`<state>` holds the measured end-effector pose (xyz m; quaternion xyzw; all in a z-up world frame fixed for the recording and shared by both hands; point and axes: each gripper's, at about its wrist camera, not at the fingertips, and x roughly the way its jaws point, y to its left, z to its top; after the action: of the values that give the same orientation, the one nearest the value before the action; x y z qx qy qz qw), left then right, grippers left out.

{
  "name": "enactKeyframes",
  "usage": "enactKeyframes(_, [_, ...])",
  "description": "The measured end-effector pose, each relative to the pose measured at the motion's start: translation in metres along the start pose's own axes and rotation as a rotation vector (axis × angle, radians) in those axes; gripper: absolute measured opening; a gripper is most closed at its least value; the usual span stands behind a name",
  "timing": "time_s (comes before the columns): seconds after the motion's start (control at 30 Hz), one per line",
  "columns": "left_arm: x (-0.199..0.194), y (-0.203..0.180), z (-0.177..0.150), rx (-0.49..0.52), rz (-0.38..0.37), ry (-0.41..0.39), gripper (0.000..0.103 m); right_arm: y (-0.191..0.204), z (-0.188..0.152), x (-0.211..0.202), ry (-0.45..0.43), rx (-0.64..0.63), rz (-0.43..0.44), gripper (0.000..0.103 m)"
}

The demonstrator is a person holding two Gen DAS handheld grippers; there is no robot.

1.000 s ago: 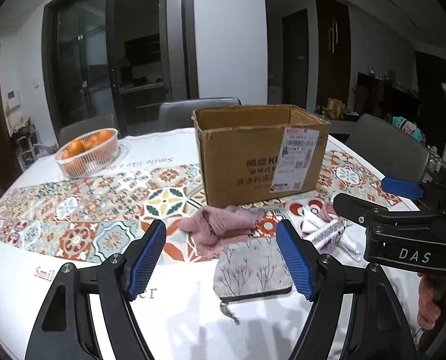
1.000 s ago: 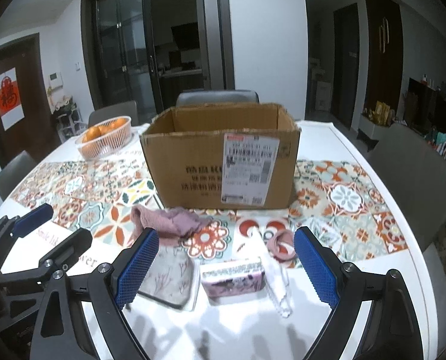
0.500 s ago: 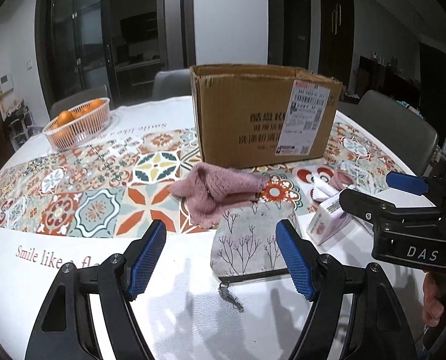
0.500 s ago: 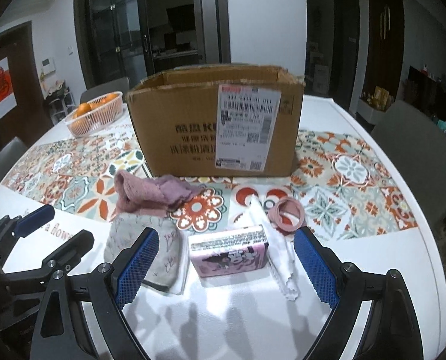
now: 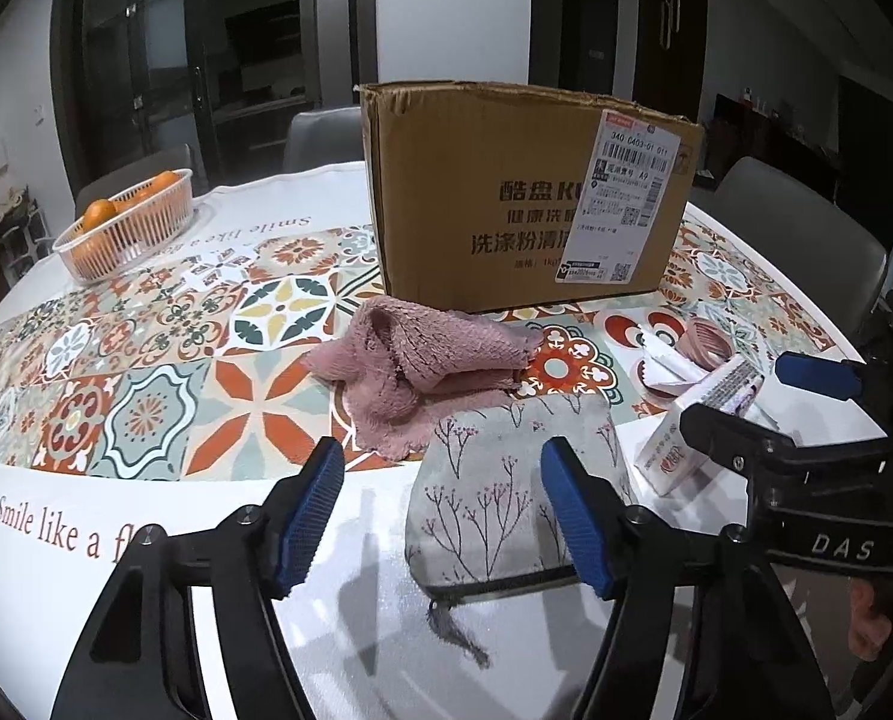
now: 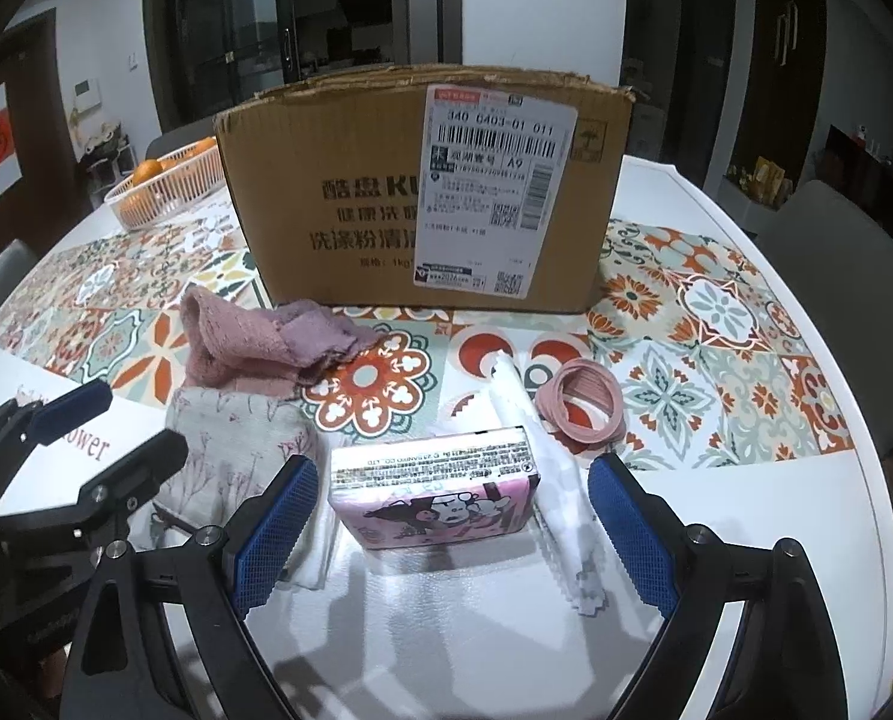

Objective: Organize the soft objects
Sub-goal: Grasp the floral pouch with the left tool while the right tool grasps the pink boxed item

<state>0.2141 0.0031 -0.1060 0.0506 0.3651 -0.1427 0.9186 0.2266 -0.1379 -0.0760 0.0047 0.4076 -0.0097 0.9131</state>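
Observation:
A grey floral zip pouch (image 5: 494, 492) lies on the table just ahead of my open left gripper (image 5: 443, 516), partly between its fingers. A crumpled pink cloth (image 5: 422, 360) lies behind it. A pink tissue pack (image 6: 440, 495) sits between the fingers of my open right gripper (image 6: 449, 531). The pouch (image 6: 230, 438) and cloth (image 6: 254, 342) show left of it. A white folded cloth strip (image 6: 542, 456) and pink hair bands (image 6: 584, 399) lie to its right. An open cardboard box (image 6: 422, 204) stands behind all of them.
A basket of oranges (image 5: 128, 222) stands at the far left of the table. Grey chairs (image 5: 806, 228) ring the table. The patterned runner (image 5: 146, 372) crosses the table, and its white edge (image 6: 866, 510) is near on the right.
Both grippers have come lower and closer to the table. The pouch now lies between the left fingers and the tissue pack between the right fingers. Both stayed open.

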Motion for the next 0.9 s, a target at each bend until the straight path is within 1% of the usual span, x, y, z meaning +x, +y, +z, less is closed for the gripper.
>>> enactKeyframes(0.07, [0.006, 0.000, 0.002, -0.004, -0.013, 0.007, 0.060, 0.000, -0.001, 0.004, 0.011, 0.001, 0.004, 0.093])
enactKeyframes(0.13, [0.013, 0.001, 0.004, -0.013, -0.014, 0.023, 0.051, 0.000, -0.002, 0.008, 0.024, 0.003, 0.007, 0.093])
enactKeyframes(0.2, [0.018, 0.002, 0.004, -0.026, -0.028, 0.036, 0.047, -0.001, -0.002, 0.012, 0.035, 0.010, 0.005, 0.093])
enactKeyframes(0.23, [0.021, 0.002, 0.004, -0.031, -0.035, 0.046, 0.043, -0.002, -0.001, 0.014, 0.038, 0.018, 0.004, 0.093])
enactKeyframes(0.33, [0.026, 0.001, 0.003, -0.040, -0.054, 0.062, 0.035, -0.002, -0.001, 0.015, 0.035, 0.019, 0.007, 0.093])
enactKeyframes(0.4, [0.027, 0.000, 0.003, -0.044, -0.063, 0.070, 0.033, -0.002, -0.001, 0.015, 0.029, 0.015, -0.003, 0.093])
enactKeyframes(0.43, [0.027, 0.000, 0.003, -0.042, -0.063, 0.069, 0.029, -0.002, -0.001, 0.015, 0.026, 0.012, -0.007, 0.093])
enactKeyframes(0.53, [0.026, -0.002, 0.002, -0.036, -0.061, 0.067, 0.024, -0.003, -0.002, 0.014, 0.020, 0.014, -0.013, 0.092])
enactKeyframes(0.6, [0.024, -0.003, 0.001, -0.034, -0.056, 0.064, 0.022, -0.004, -0.003, 0.013, 0.015, 0.019, -0.008, 0.086])
enactKeyframes(0.63, [0.022, -0.003, 0.001, -0.036, -0.055, 0.060, 0.021, -0.003, -0.003, 0.012, 0.016, 0.019, -0.004, 0.079])
enactKeyframes(0.67, [0.020, -0.003, 0.001, -0.038, -0.053, 0.057, 0.020, -0.003, -0.003, 0.012, 0.015, 0.018, -0.003, 0.075])
enactKeyframes(0.73, [0.016, -0.003, 0.001, -0.039, -0.046, 0.051, 0.016, -0.003, -0.004, 0.011, 0.015, 0.017, -0.006, 0.075])
enactKeyframes(0.9, [0.004, -0.007, 0.003, -0.034, -0.042, 0.030, 0.012, -0.004, -0.006, 0.007, 0.011, 0.019, -0.003, 0.074])
